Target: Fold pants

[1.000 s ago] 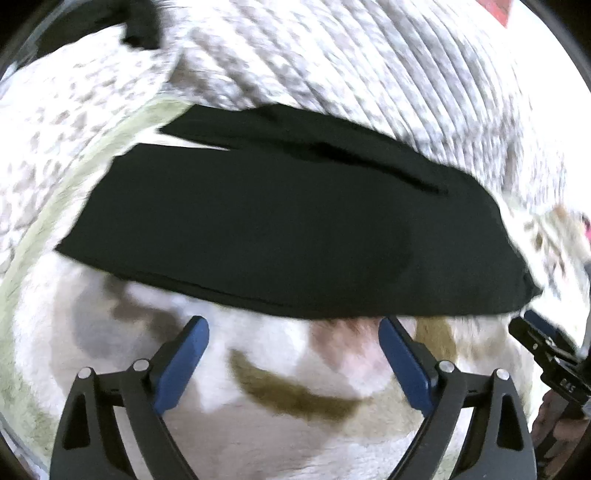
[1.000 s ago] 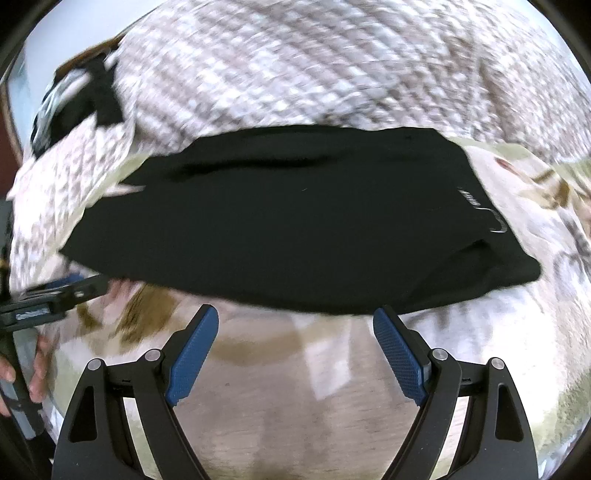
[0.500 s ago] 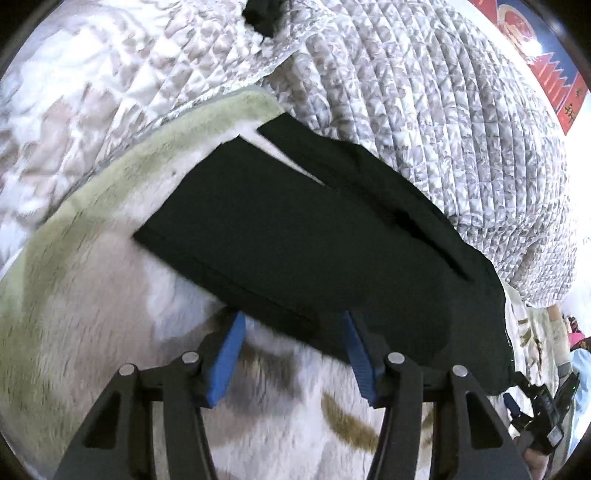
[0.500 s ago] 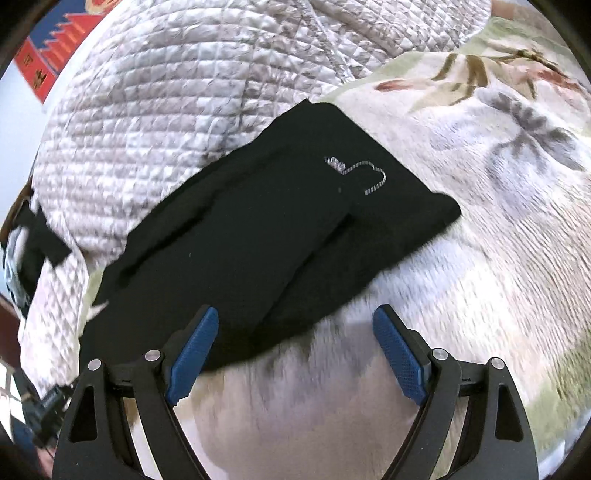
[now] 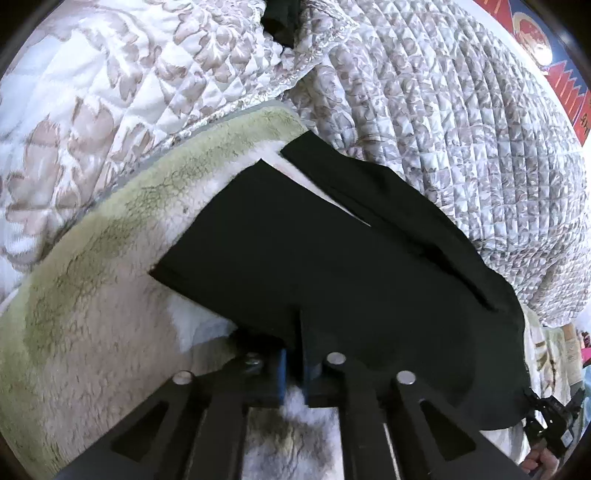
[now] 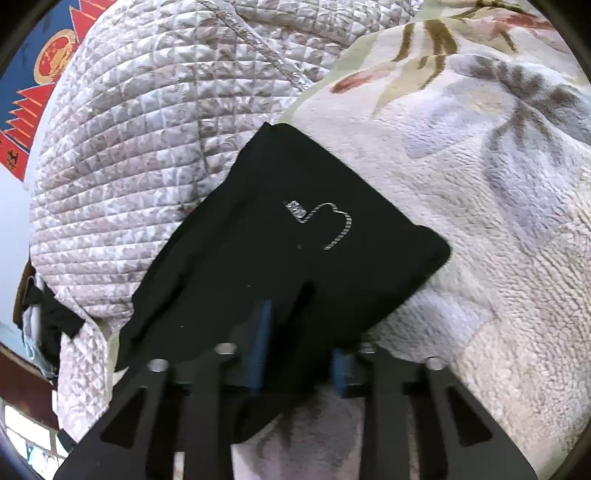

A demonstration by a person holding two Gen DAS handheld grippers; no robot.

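Black pants (image 5: 332, 258) lie folded lengthwise on a fleece blanket (image 5: 92, 314). In the left wrist view my left gripper (image 5: 293, 332) is shut on the near edge of the pants, towards the leg end, with the blue pads pinching the cloth. In the right wrist view the waist end of the pants (image 6: 240, 258) carries a small silver logo (image 6: 325, 225). My right gripper (image 6: 295, 325) is closing on the near edge there, with bunched cloth filling the gap between its pads. The right gripper (image 5: 552, 421) also shows small at the lower right of the left wrist view.
A quilted bedspread (image 5: 443, 129) is heaped just behind the pants. A dark garment (image 5: 280, 18) lies on the quilt further back. A red and blue poster (image 6: 37, 92) hangs on the wall. The floral fleece blanket (image 6: 498, 184) stretches out to the right.
Both grippers moved forward onto the near edge of the pants and rolled. The left went from wide open to pinched on the cloth; the right from wide open to nearly closed around it.
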